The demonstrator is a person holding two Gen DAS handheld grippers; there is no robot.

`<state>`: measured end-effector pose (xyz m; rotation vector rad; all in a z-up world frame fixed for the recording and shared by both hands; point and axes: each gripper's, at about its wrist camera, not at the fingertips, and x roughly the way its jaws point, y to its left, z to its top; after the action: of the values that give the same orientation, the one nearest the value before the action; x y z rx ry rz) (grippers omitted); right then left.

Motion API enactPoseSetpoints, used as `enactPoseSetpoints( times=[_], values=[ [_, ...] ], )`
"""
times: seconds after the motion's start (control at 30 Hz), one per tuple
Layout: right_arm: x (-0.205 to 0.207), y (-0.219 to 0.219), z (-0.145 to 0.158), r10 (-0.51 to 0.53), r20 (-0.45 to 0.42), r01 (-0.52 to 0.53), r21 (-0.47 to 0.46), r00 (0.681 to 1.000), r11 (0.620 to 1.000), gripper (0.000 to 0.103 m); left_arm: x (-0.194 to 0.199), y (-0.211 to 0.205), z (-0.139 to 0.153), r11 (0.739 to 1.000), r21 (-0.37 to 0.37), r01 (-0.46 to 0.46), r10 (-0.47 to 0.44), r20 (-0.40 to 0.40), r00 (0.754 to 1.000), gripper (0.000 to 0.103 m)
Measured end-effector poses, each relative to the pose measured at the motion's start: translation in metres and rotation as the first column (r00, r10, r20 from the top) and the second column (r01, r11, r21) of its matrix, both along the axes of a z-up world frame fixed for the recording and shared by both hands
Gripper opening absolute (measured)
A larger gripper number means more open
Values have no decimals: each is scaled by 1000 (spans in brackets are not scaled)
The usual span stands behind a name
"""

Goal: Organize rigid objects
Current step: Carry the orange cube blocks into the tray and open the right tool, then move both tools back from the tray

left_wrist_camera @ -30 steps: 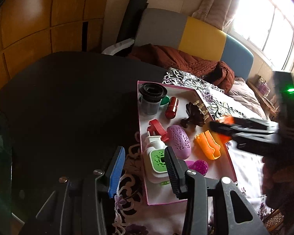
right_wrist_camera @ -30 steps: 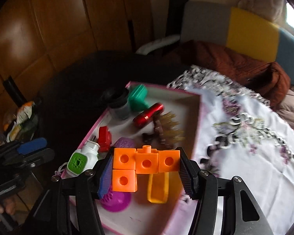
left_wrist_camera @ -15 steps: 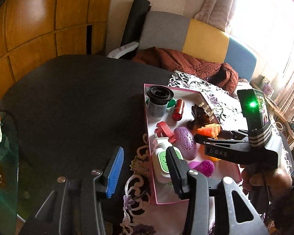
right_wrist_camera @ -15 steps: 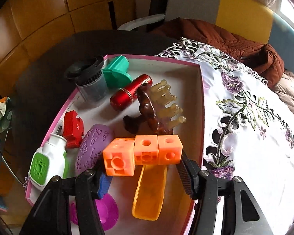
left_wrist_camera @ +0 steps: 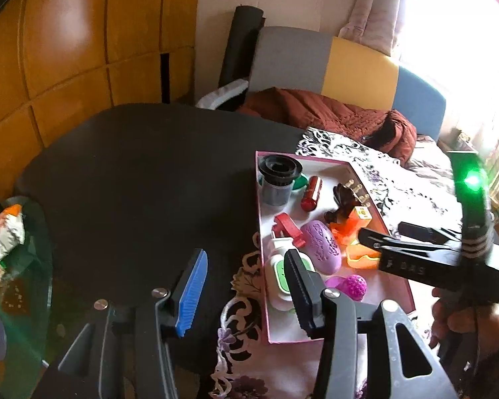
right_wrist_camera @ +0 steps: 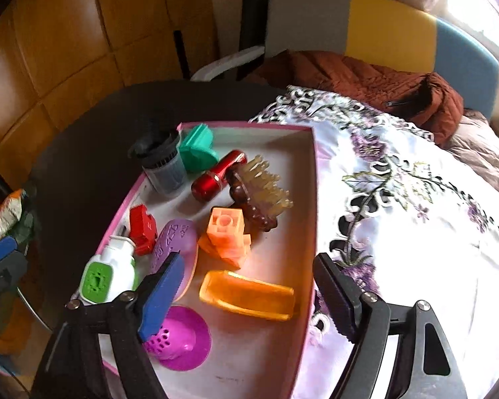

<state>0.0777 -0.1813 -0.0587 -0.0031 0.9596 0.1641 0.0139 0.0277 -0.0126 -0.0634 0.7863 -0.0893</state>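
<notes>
Right gripper [right_wrist_camera: 246, 286] sits over the near half of the pink-rimmed tray [right_wrist_camera: 311, 199], jaws spread wide, nothing between them. The orange block piece [right_wrist_camera: 228, 232] lies inside the tray, apart from both fingers, leaning against the brown comb-like massager [right_wrist_camera: 259, 196] and just beside the purple oval case [right_wrist_camera: 176, 242]. From my left wrist cam I see the same orange block piece [left_wrist_camera: 352, 224] ahead of the right gripper [left_wrist_camera: 382, 236] tips, with no contact.

Left gripper [left_wrist_camera: 246, 286] hangs over the dark table [left_wrist_camera: 143, 173], just off the tray's left edge, jaws released, empty. The black finger overlaps the white-and-green plug-in unit [left_wrist_camera: 277, 272] in that view; I can't tell if it touches.

Other tray contents, right cam:
- dark ribbed cup [right_wrist_camera: 163, 166] in the far-left corner, green piece [right_wrist_camera: 198, 149] beside it
- red cylinder [right_wrist_camera: 216, 176] next to the massager
- red clip [right_wrist_camera: 143, 226] by the left wall
- white-and-green plug-in unit [right_wrist_camera: 108, 274] at the near-left wall
- orange scoop-shaped piece [right_wrist_camera: 246, 294] on the tray floor between my fingers
- magenta perforated dome [right_wrist_camera: 179, 339] under the blue pad [right_wrist_camera: 161, 291]

The tray sits partly on a floral tablecloth [right_wrist_camera: 399, 199], partly on the dark table.
</notes>
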Motion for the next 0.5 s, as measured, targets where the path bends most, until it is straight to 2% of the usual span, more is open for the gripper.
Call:
enactPoseSetpoints(
  times=[0.07,0.3,0.33,0.4,0.5],
  values=[
    [-9,-3,9,-32,31,32,4,999,999,87,-4,-2,5,1000,21,-11,10,21,1000,48],
    [-38,-6,30,-104,115,103,17,988,995,89,-12,-7,18,997,44,-62,59,71,996,49],
    [-42,-5,32,-108,125,106,19,986,994,89,-12,-7,19,997,45,-69,66,75,995,50],
    [-48,-3,34,-108,141,107,21,984,994,89,-13,-4,21,995,27,-91,89,76,993,66],
    [-59,4,36,-95,171,96,2,981,995,89,-16,-2,21,993,22,-116,114,90,989,66]
  ],
)
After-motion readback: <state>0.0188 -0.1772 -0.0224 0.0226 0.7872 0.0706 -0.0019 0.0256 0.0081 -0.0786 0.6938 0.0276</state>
